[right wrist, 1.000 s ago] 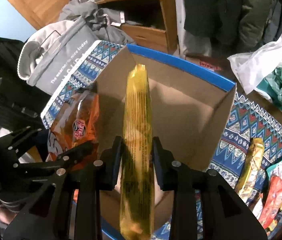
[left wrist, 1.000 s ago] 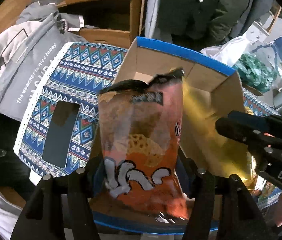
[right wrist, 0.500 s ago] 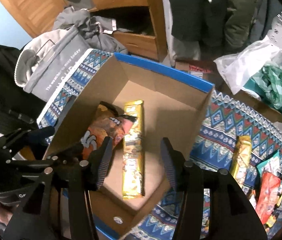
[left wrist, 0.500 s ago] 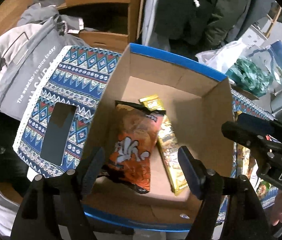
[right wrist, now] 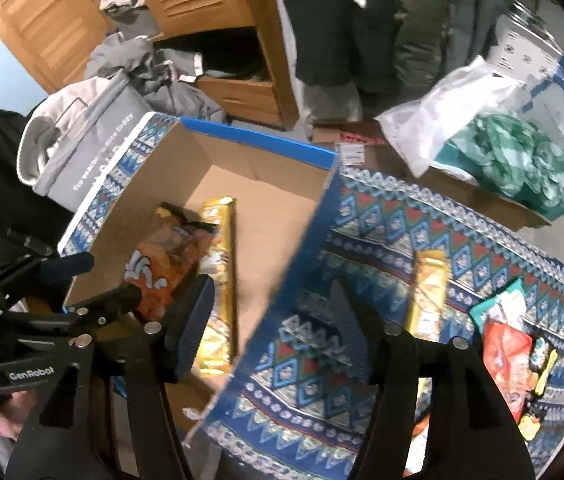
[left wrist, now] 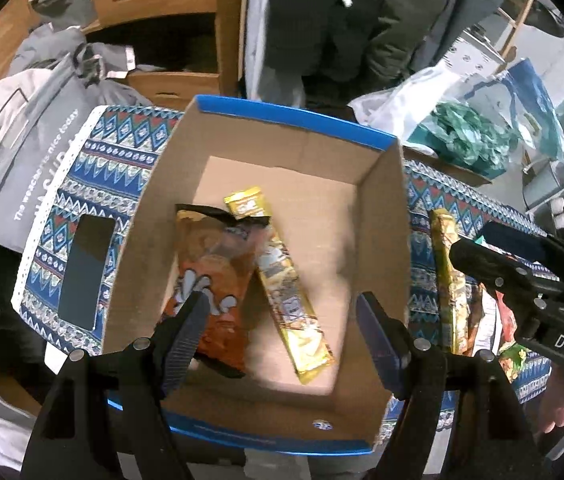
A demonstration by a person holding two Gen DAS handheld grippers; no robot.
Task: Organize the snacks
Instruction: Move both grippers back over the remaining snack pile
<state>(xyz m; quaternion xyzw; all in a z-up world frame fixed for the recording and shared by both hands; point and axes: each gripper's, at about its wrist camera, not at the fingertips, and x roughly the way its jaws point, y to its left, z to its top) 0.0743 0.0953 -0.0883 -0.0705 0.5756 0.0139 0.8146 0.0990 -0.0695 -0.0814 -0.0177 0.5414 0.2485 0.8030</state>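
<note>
Left wrist view shows the orange snack bag (left wrist: 210,292) and the long yellow snack pack (left wrist: 282,284) both lying flat on the floor of the cardboard box (left wrist: 294,148), the bag toward the left wall and the yellow pack slanting beside it with its upper end tucked under the bag's top edge. A second ago each was held upright over the box, one in each gripper; now both are released, so two snacks count as stowed. The left gripper (left wrist: 286,340) hangs above the box's near side with its fingers wide and nothing between them. The right gripper (right wrist: 272,320) has just been opening its fingers; they stand wide and empty, and it now sits over the box's right wall and the patterned cloth of the surface (right wrist: 382,232). Most of the box floor is bare, so there is room for more. Outside it, to the right on the cloth, wait another yellow pack (right wrist: 428,292), a red-orange packet (right wrist: 508,356) and a teal-edged packet (right wrist: 502,304), with more small ones near the edge that are too blurred to tell apart. Judging from this, the next step is likely a reach toward those loose snacks, the right gripper being nearer
</note>
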